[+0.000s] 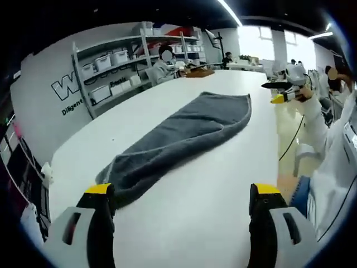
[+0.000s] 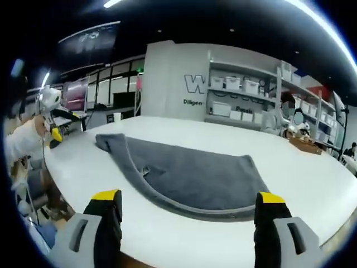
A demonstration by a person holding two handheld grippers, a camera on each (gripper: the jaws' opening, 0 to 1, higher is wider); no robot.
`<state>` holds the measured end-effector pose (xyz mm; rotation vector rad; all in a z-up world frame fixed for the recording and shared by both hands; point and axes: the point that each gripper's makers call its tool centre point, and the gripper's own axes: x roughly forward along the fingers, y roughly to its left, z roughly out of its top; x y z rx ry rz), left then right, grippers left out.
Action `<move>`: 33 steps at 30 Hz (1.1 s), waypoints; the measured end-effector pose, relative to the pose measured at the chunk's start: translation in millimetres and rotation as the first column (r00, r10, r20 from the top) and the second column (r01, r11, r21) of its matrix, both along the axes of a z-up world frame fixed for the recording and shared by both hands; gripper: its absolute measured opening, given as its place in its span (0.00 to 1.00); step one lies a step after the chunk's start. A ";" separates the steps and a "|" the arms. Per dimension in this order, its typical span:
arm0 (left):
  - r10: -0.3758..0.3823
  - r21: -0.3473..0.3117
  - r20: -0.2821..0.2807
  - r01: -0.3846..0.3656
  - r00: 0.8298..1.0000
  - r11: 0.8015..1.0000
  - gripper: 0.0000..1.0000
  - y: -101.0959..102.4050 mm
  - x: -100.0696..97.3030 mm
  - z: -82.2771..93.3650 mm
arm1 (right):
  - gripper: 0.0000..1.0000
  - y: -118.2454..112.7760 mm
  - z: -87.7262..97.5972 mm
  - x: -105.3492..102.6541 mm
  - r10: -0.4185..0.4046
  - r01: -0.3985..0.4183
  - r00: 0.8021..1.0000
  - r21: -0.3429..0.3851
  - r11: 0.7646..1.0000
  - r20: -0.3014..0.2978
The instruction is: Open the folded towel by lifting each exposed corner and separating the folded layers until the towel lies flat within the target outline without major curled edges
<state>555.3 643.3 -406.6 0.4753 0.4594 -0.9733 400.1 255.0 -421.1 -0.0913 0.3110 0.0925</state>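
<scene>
A dark grey towel (image 1: 184, 131) lies folded lengthwise on the white table (image 1: 223, 184), running from near my left jaw to the far middle. My left gripper (image 1: 182, 192) is open, its yellow-tipped jaws wide apart just short of the towel's near end, with nothing between them. In the right gripper view the same towel (image 2: 195, 173) lies crosswise with its hemmed curved edge toward me. My right gripper (image 2: 188, 198) is open and empty at that edge. The right gripper (image 1: 281, 92) also shows off the table's right side, and the left gripper (image 2: 54, 134) at the towel's far left.
Shelves with white bins (image 1: 106, 61) line the wall behind the table. A person (image 1: 164, 64) sits at the far end beside a wooden tray (image 1: 199, 72). The table's edge (image 2: 61, 173) curves close to the operator's white sleeve (image 1: 329, 167).
</scene>
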 end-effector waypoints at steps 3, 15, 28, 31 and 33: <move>0.029 0.084 0.003 -0.030 1.000 0.996 1.00 2.7 45.5 -3.3 | 0.99 6.7 6.4 -3.5 0.022 -0.022 1.000 -0.001 1.000 0.019; 0.088 0.199 -0.071 -0.072 0.994 0.977 0.88 -23.8 152.7 -38.0 | 0.99 6.7 9.1 -5.4 0.024 -0.024 0.999 -0.007 1.000 0.023; 0.065 0.477 -0.212 0.046 0.975 0.877 0.60 -41.0 204.5 -97.9 | 0.99 -2.3 4.8 -4.7 0.015 -0.015 1.000 0.009 1.000 0.013; 0.049 0.583 -0.236 0.101 0.971 0.806 0.60 -38.7 205.4 -104.7 | 0.99 -4.9 1.4 -3.1 0.014 -0.014 1.000 0.009 1.000 0.003; 0.035 0.613 -0.240 0.124 0.970 0.780 0.60 -43.5 210.3 -106.0 | 0.99 -5.2 0.3 -2.1 0.015 -0.015 1.000 0.016 1.000 0.001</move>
